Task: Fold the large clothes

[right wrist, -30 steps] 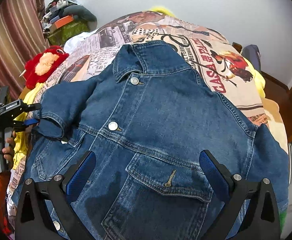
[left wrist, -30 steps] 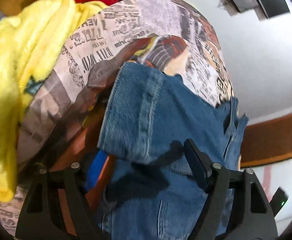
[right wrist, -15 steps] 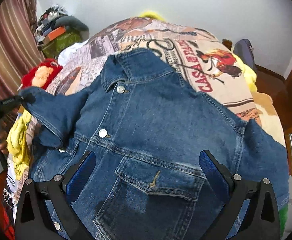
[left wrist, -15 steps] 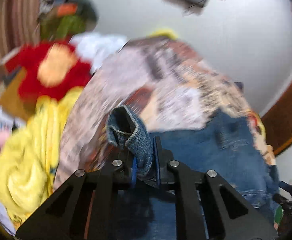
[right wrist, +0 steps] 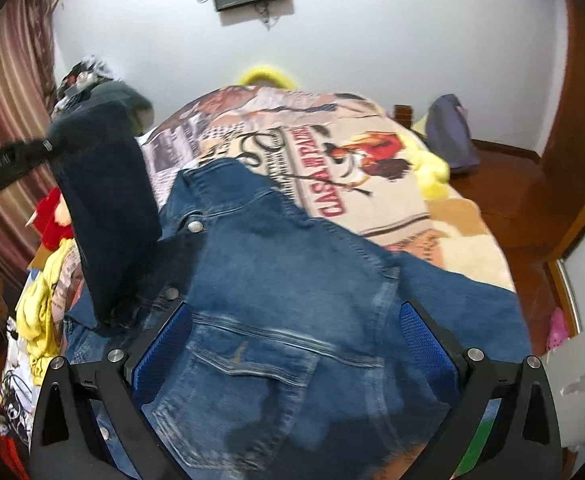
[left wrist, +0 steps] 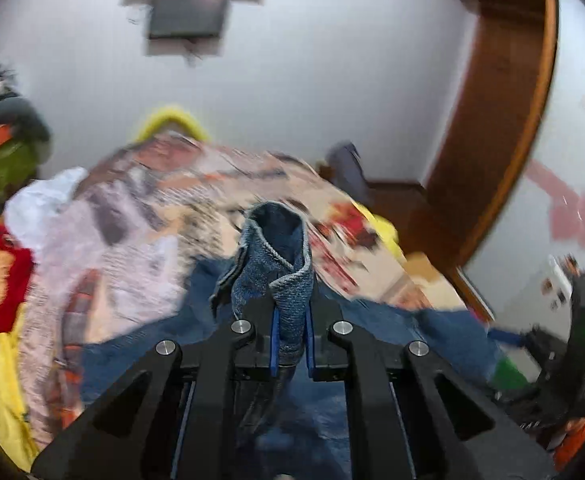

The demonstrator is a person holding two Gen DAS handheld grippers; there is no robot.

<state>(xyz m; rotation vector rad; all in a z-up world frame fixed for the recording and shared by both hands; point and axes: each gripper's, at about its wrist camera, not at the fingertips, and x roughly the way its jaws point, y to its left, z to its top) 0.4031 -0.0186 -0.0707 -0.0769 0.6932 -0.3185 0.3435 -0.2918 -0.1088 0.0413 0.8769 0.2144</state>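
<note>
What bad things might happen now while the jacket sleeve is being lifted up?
1. The left gripper pinches only the cuff of the sleeve, so the heavy denim might slip out.
2. The raised sleeve may drag the denim jacket askew on the printed blanket, since the right gripper is open and pins nothing.
3. The folded sleeve could land bunched rather than flat.

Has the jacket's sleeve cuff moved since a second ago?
Yes. The left gripper, shut on the sleeve cuff, has lifted it off the bedspread; the sleeve now hangs upright beside the collar.
</note>
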